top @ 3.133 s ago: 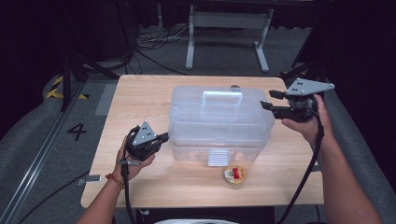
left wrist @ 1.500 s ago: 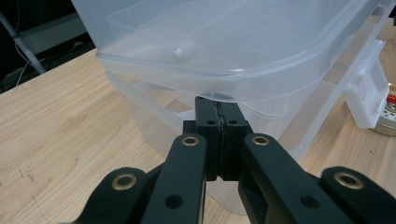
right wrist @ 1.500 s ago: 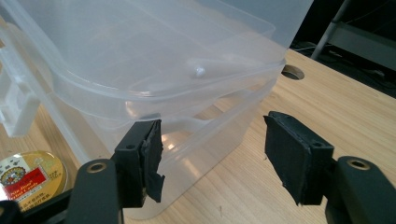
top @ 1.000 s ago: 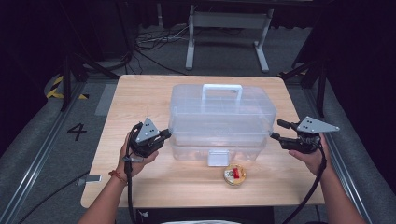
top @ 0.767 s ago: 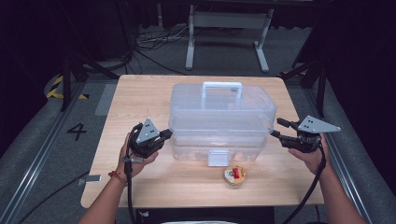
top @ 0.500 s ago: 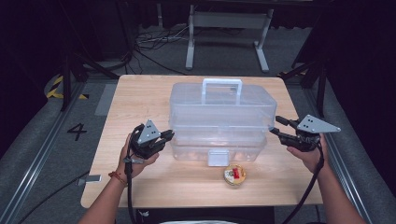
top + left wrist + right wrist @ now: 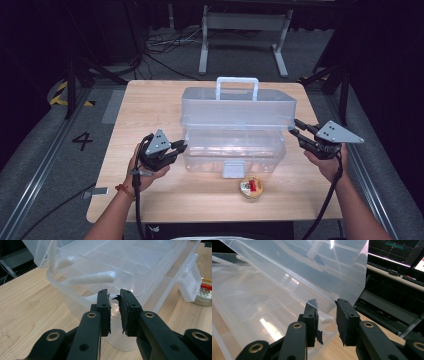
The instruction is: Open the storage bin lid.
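High view: clear box on counter, lid raised. Left claw nearly closed, empty, at box's left wall. Right claw parted around lid's corner.

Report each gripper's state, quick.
Left gripper: open, narrow gap, holding nothing.
Right gripper: open, at the lid corner, not clamped.

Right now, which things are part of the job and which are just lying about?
In play:
- clear plastic toolbox, lid lifted at the front
- left gripper at its left end
- right gripper at the lid's right edge

Lying about:
- small round tin on the table
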`<state>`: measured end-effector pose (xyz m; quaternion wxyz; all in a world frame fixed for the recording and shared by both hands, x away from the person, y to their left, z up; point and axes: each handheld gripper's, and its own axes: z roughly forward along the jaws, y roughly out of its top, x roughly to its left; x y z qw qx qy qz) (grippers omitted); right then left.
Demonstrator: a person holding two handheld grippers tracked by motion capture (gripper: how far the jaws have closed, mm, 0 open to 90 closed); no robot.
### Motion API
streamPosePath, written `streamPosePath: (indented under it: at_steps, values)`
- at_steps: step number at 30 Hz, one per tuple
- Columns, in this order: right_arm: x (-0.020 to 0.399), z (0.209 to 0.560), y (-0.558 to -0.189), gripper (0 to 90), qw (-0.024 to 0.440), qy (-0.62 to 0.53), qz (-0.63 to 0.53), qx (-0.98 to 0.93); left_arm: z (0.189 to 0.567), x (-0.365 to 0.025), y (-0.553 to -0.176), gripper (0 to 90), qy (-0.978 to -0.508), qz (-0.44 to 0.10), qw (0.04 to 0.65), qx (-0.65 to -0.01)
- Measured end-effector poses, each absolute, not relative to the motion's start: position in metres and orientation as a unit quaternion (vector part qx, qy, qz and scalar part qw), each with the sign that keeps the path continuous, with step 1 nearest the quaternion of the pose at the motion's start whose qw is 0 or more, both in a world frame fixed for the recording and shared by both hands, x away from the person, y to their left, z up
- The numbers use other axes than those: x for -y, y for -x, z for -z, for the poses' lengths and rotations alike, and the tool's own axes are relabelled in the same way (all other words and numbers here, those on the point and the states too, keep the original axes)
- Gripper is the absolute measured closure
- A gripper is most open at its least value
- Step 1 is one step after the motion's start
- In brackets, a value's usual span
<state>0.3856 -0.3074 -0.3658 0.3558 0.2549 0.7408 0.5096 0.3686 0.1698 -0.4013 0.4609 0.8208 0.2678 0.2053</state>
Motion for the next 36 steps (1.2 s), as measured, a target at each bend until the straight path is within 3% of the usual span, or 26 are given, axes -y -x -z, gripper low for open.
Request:
streamPosePath:
  at_steps: [10, 16, 25, 36]
  values:
    - [0.304, 0.364, -0.386, 73.0, 0.38, -0.254, -0.508, -0.731, 0.403, -0.172, -0.368, 71.1, -0.824, -0.196, 0.461, -0.264]
    - [0.302, 0.362, -0.387, 74.1, 0.393, -0.254, -0.505, -0.725, 0.401, -0.174, -0.366, 58.5, -0.824, -0.191, 0.464, -0.263]
    - [0.297, 0.353, -0.395, 76.4, 0.406, -0.265, -0.509, -0.711, 0.403, -0.168, -0.362, 46.3, -0.845, -0.181, 0.449, -0.228]
    - [0.295, 0.341, -0.407, 78.0, 0.404, -0.286, -0.505, -0.707, 0.4, -0.163, -0.361, 45.5, -0.846, -0.19, 0.447, -0.22]
